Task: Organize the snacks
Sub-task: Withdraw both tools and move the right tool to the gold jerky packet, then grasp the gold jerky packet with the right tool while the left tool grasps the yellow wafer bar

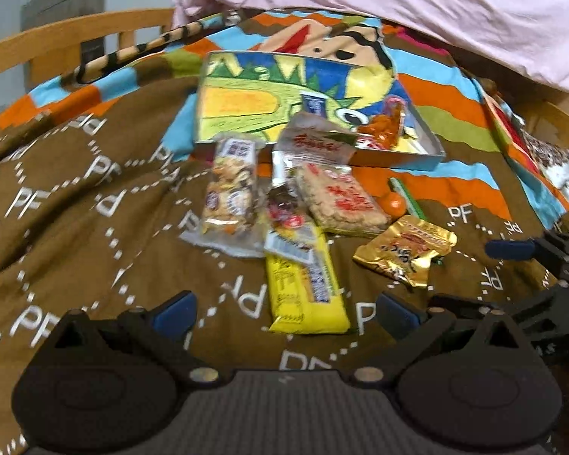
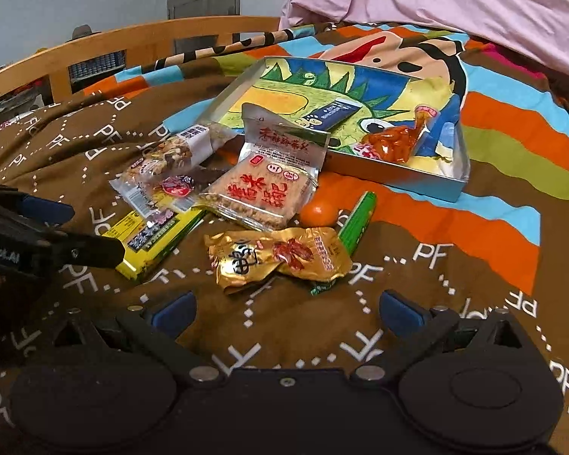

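Bedspread (image 1: 76, 235): brown with white "PF" lettering and coloured stripes; lies under both grippers and carries everything.
Tray (image 2: 428, 184): shallow, dinosaur print inside; ahead of both grippers, beyond the loose pile. Holds an orange-red chicken-leg packet (image 2: 394, 140) and a small dark-blue sachet (image 2: 337, 112).
Snack pile: between the grippers and the tray, packets overlapping.
Rice-cracker packet (image 2: 261, 189): clear wrap, red characters; centre of the pile.
Nut-bar packet (image 1: 231, 197): ahead-left of the left gripper.
Yellow bar (image 1: 303, 292): directly ahead of the left gripper, nearest its fingers.
Gold foil packet (image 2: 277, 259): directly ahead of the right gripper, apart from its fingers.
Green stick (image 2: 358, 220): just beyond the gold packet, beside an orange ball (image 2: 316, 212).
Left gripper (image 1: 284, 313): fingers spread wide, nothing between them.
Right gripper (image 2: 286, 313): fingers spread wide, holding nothing.
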The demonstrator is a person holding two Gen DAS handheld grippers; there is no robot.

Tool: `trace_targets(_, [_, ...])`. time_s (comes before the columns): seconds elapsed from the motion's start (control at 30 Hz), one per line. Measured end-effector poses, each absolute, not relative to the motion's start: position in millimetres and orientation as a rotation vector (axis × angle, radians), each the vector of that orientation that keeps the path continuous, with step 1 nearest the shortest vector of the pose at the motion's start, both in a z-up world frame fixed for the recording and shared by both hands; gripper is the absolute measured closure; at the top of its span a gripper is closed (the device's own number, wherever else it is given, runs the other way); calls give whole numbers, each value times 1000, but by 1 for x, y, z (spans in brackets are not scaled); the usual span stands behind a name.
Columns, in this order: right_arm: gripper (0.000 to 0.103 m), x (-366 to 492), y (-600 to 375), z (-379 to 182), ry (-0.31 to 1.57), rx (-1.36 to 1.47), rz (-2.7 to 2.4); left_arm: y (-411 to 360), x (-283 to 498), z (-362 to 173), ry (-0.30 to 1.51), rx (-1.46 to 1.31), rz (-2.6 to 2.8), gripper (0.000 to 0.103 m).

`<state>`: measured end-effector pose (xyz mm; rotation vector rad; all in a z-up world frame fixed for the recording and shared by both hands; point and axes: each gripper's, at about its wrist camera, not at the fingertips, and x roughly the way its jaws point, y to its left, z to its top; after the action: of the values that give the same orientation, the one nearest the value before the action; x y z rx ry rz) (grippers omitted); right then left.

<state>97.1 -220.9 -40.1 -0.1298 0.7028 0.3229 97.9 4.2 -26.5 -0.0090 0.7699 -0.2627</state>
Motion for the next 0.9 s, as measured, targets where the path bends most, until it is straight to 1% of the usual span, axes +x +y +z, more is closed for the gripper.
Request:
trace_targets(0.13, [1, 114, -218, -44, 696, -130, 351, -2, 109, -30, 807, 23, -284, 1])
trace_targets(0.43, [1, 146, -210, -63, 725, -142, 440, 3, 136, -37, 870, -45, -279, 11])
trace_targets(0.5, [1, 147, -209, -65, 722, -142, 437, 1, 139, -38, 881, -30, -265, 16])
trace_targets(0.53, [2, 147, -210, -66, 722, -139, 433, -1, 141, -39, 886, -13, -256, 20])
trace_targets(0.63, [8, 145, -210, -65, 708, -148, 422, -9, 142, -41, 888, 40, -253, 27])
trace_targets(0.67, [8, 144, -210, -65, 705, -151, 421, -11, 141, -42, 888, 50, -254, 31])
trace_targets(0.7, [9, 143, -210, -65, 702, -154, 418, -14, 140, -42, 886, 62, -254, 33])
trace_targets(0.77, [11, 140, -209, -64, 696, -160, 411, -18, 137, -42, 880, 82, -252, 41])
trace_targets(0.9, [15, 132, -207, -60, 690, -174, 410, -21, 133, -39, 875, 93, -242, 52])
